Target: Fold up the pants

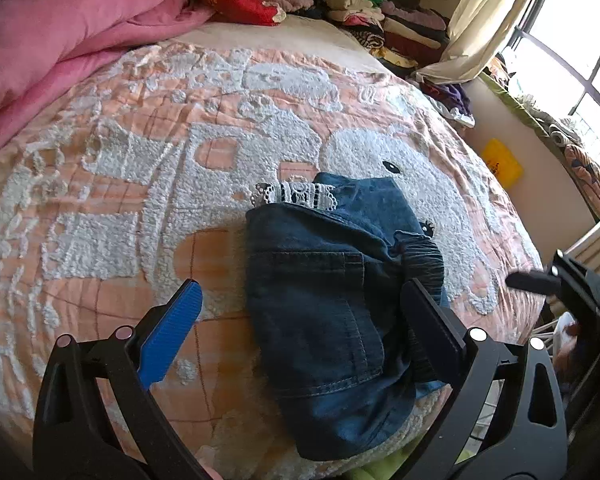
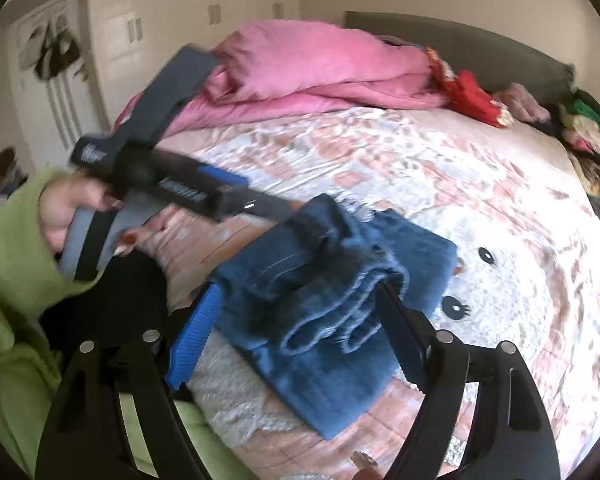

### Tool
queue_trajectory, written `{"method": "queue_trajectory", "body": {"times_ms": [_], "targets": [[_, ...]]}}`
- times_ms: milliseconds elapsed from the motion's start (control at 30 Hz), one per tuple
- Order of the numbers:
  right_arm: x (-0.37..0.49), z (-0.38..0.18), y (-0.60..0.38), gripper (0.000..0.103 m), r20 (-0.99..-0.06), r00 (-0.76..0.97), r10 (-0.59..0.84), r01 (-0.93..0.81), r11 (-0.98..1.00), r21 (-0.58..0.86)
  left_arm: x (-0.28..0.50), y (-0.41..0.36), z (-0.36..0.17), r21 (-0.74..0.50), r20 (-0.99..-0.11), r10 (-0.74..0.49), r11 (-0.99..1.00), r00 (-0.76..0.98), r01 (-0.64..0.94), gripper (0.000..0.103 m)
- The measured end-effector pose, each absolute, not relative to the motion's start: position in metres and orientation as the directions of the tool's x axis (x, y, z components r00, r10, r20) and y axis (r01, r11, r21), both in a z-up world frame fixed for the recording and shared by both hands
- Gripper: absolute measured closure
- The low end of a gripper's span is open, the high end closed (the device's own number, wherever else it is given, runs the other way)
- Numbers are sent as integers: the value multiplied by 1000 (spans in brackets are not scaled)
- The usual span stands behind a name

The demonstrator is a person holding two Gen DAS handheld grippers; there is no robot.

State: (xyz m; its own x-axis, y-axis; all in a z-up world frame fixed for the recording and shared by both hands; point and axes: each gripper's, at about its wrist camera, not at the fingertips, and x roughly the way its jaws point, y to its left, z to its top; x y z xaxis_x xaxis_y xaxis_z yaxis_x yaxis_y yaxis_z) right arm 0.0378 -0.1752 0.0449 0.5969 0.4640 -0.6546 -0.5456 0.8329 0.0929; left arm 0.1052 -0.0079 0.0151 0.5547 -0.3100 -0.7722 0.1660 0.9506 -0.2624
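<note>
While the folded pants [image 1: 332, 300] lie in a compact bundle near the front edge of the bed [image 1: 140, 184], both tools hang over them with their jaws spread and nothing pinched. The left tool [image 1: 302, 300] straddles the denim: its blue finger [image 1: 172, 332] stands over the bedspread to the left of the bundle, and its black finger [image 1: 432, 328] sits above the gathered dark waistband on the right side. A strip of white lace [image 1: 296, 196] peeks out from under the far end of the pants.

From the right wrist view, the right tool [image 2: 304, 332] also stands released, its blue finger [image 2: 196, 336] at the near left edge of the pants [image 2: 340, 288] and its black finger [image 2: 404, 340] at their right side; the picture is blurred, so whether either finger brushes the cloth cannot be told. The hems lie rolled on top of the bundle. The left tool [image 2: 300, 216] shows here too, reaching in from the left, gripped by a hand [image 2: 72, 208] in a green sleeve [image 2: 12, 256].

The bedspread is peach and white with a fluffy cartoon face. A pink quilt [image 1: 60, 32] is heaped at the far left of the bed, and stacked clothes [image 1: 384, 20] sit at the far right corner beside a cream curtain [image 1: 488, 12] and a window [image 1: 576, 48].
</note>
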Motion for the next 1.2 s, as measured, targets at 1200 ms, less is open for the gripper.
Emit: {"method": "queue_trajectory", "body": {"times_ms": [1200], "targets": [[71,16,-217,5,-689,663,293,-246,954,170,87,-13,4,-197,-787,-254,967,562,162,10]]}}
